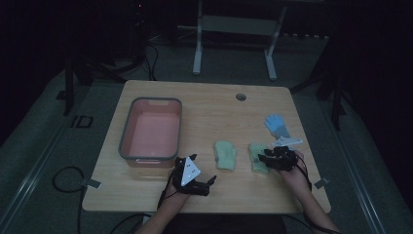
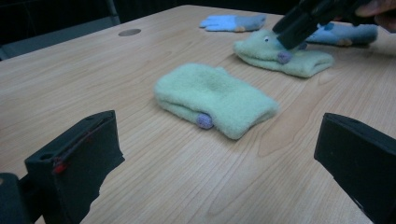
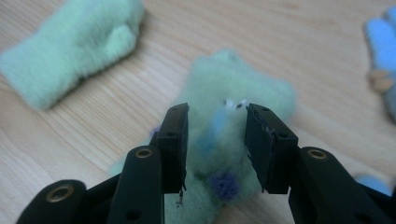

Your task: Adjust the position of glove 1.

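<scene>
Currently, my right gripper (image 1: 265,157) sits over the right-hand green mitten (image 3: 233,135), the one with the small eyes and the purple pom-pom. Its jaws stand partly apart, one to each side of the mitten's raised middle; in the right gripper view a gap shows between each pad and the fleece, so nothing is clamped. That mitten lies flat on the wooden table (image 1: 209,117).

Taking this mitten as the landmark: the second green mitten (image 1: 225,155) lies just to its left in the high view, apart from it and also flat. A blue glove (image 1: 277,125) lies beyond it, toward the far right of the table. In the left gripper view a further blue glove (image 2: 343,33) shows just behind the landmark mitten. The pink bin (image 1: 151,130) with the grey rim stands well to the left, past the second mitten.

My left gripper (image 1: 203,181) rests near the table's front edge, left of the landmark mitten and just in front of the bin. Its jaws are spread wide with nothing between them.
</scene>
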`<state>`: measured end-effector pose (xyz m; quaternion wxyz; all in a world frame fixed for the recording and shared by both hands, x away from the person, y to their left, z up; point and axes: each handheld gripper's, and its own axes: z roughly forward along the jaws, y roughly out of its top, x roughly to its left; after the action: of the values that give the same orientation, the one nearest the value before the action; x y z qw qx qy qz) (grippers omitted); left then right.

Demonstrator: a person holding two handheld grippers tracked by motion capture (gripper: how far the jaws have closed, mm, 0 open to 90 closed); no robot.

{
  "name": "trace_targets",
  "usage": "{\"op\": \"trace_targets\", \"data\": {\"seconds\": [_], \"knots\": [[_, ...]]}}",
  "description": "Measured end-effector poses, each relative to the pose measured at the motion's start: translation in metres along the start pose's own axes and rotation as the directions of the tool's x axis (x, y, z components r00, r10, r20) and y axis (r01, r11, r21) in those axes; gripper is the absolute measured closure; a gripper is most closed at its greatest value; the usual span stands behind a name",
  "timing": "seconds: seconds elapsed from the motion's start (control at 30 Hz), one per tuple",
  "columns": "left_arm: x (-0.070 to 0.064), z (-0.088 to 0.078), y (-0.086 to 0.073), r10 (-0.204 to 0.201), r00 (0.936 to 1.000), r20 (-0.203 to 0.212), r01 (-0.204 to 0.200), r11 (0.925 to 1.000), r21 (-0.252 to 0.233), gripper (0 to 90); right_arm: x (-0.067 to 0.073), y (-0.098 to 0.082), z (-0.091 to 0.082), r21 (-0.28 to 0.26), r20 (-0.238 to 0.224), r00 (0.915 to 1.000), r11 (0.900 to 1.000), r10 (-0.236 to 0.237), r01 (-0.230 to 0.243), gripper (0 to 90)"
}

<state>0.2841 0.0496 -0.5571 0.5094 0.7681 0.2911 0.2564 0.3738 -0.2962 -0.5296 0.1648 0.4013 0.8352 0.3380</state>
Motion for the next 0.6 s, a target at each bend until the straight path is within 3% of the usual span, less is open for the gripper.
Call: {"op": "trace_targets", "data": {"seconds": [0.13, 0.23, 0.43, 0.6], "knots": [[0.000, 0.000, 0.000, 0.003, 1.0000, 0.002, -0.003, 1.0000, 0.002, 0.1, -0.001, -0.006, 0.007, 0.017, 0.000, 0.9999, 1.000, 0.010, -0.010, 58.6], [0.000, 0.000, 0.000, -0.002, 1.0000, 0.002, 0.002, 1.0000, 0.001, 0.1, 0.001, -0.006, 0.009, 0.034, 0.015, 0.9998, 0.999, -0.012, 0.011, 58.4], [0.000, 0.000, 0.000, 0.002, 1.0000, 0.001, -0.002, 1.0000, 0.005, 0.1, 0.007, -0.008, 0.012, 0.018, 0.043, 0.9990, 1.000, -0.008, 0.007, 74.9], [0.000, 0.000, 0.000, 0.000, 1.0000, -0.001, 0.000, 1.0000, 0.003, 0.1, 0.016, -0.006, 0.013, 0.018, 0.108, 0.9941, 1.000, 0.006, -0.008, 82.2]]}}
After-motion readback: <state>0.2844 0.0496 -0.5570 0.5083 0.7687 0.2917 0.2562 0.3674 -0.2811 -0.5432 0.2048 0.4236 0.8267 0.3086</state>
